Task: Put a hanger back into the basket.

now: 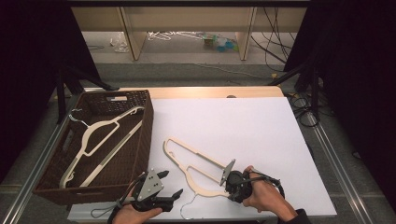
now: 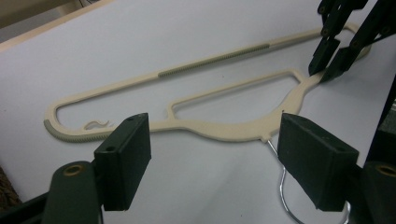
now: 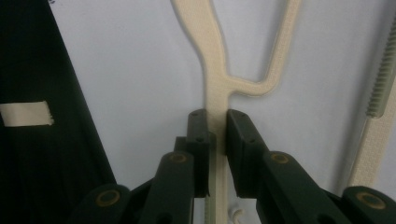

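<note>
A cream plastic hanger with a metal hook lies flat on the white table top. My right gripper is shut on its thin shoulder bar near the right end; in the right gripper view the pads squeeze the cream bar from both sides. My left gripper hovers by the table's front edge, left of the hook, open with nothing between its jaws. In the left gripper view its gripper frames the hanger's neck, and the right gripper shows clamped on the far end.
A dark woven basket stands at the table's left with a second cream hanger inside. The white sheet stretches back and right. Cables and table legs lie on the floor behind.
</note>
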A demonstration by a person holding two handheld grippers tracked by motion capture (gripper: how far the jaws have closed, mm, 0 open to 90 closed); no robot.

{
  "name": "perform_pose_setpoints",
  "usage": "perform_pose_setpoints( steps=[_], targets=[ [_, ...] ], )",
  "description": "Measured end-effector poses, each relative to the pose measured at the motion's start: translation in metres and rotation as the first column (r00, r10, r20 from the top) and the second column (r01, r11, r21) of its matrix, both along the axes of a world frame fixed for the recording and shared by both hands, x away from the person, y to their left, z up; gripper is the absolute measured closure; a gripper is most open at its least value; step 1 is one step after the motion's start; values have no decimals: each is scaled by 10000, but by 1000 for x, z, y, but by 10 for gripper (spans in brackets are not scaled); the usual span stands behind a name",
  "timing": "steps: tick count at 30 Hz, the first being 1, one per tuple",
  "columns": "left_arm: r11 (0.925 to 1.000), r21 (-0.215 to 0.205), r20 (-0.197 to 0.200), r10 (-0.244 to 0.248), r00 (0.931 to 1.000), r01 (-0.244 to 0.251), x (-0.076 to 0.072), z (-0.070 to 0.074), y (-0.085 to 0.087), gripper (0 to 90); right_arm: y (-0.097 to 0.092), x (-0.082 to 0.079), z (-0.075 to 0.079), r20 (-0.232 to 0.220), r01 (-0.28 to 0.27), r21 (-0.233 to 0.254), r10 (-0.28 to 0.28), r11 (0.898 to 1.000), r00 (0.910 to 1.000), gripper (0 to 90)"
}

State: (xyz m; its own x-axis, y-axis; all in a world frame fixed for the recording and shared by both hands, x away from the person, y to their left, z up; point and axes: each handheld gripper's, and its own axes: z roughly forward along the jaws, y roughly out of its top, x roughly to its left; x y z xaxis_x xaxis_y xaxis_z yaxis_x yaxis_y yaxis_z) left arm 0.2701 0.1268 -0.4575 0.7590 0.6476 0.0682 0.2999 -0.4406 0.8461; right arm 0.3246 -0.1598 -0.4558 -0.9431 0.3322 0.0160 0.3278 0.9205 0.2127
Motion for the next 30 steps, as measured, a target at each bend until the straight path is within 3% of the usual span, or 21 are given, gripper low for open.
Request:
perform_pose_setpoints(
  steps=[1,3,5,6,10,11,12,13,14,17,19,20,21,22,23,26,27,28,29,30],
  targets=[
    [9991,375,243,-202,9995,192,2,0,0,262,0,0,1,-53,-8,105,9,9999,10000,799],
    [9992,364,273,-197,9994,187,5,-4,-4,269,0,-1,5,-120,-17,198,19,9998,9999,799],
    [9969,728,363,-331,9988,304,8,-7,-8,274,-2,0,10,-53,-83,248,84,9997,10000,799],
    [9908,1240,451,-598,9972,538,10,-9,-10,278,-3,0,13,8,-46,281,45,9996,10000,799],
    [9659,2346,756,-1301,9886,1092,17,-18,-22,301,-7,-1,23,21,-147,367,146,9992,9999,799],
    [9529,2758,818,-1543,9846,1264,20,-21,-26,297,-7,-2,25,-5,-156,417,156,9990,9999,799],
    [9465,2924,864,-1686,9819,1368,20,-23,-29,296,-9,-1,28,-57,-109,465,112,9989,9999,800],
    [9330,3277,1071,-1931,9753,1487,21,-26,-32,295,-10,-1,29,-33,-156,477,158,9987,9999,799],
    [9277,3357,1106,-2112,9712,1635,23,-27,-35,293,-11,-1,30,-36,-179,437,181,9989,9998,800],
    [9275,3391,1240,-2101,9698,1576,22,-29,-40,294,-13,-1,32,-76,-183,507,187,9985,9998,799],
    [9105,3767,1435,-2395,9602,1708,22,-30,-42,298,-14,-1,33,-170,-236,526,245,9983,9996,799],
    [9045,3916,1471,-2430,9588,1691,23,-30,-43,300,-14,-1,33,-151,-272,528,280,9982,9995,799],
    [9032,3897,1539,-2566,9542,1800,24,-31,-44,305,-14,-2,33,-162,-262,527,271,9983,9995,800],
    [9013,3942,1457,-2545,9560,1798,24,-31,-45,313,-14,-2,33,-210,-183,516,194,9985,9996,800],
    [9037,3892,1579,-2562,9536,1783,25,-32,-46,319,-14,-2,33,-164,-270,540,279,9982,9995,800],
    [8886,4146,1644,-2851,9443,1961,27,-31,-50,342,-13,-2,34,-225,-338,628,353,9975,9991,799],
    [8870,4180,1836,-2943,9379,1965,27,-32,-51,343,-13,-3,34,-196,-376,647,390,9972,9990,799],
    [8729,4366,1963,-3286,9239,2177,29,-31,-52,356,-13,-2,34,-85,-452,580,458,9973,9989,798],
    [8695,4378,1932,-3393,9206,2286,28,-31,-53,387,-14,-1,34,-53,-622,552,626,9965,9980,798],
    [8617,4503,2047,-3545,9124,2338,27,-31,-53,403,-13,-2,34,-214,-438,710,455,9965,9987,798]
  ],
)
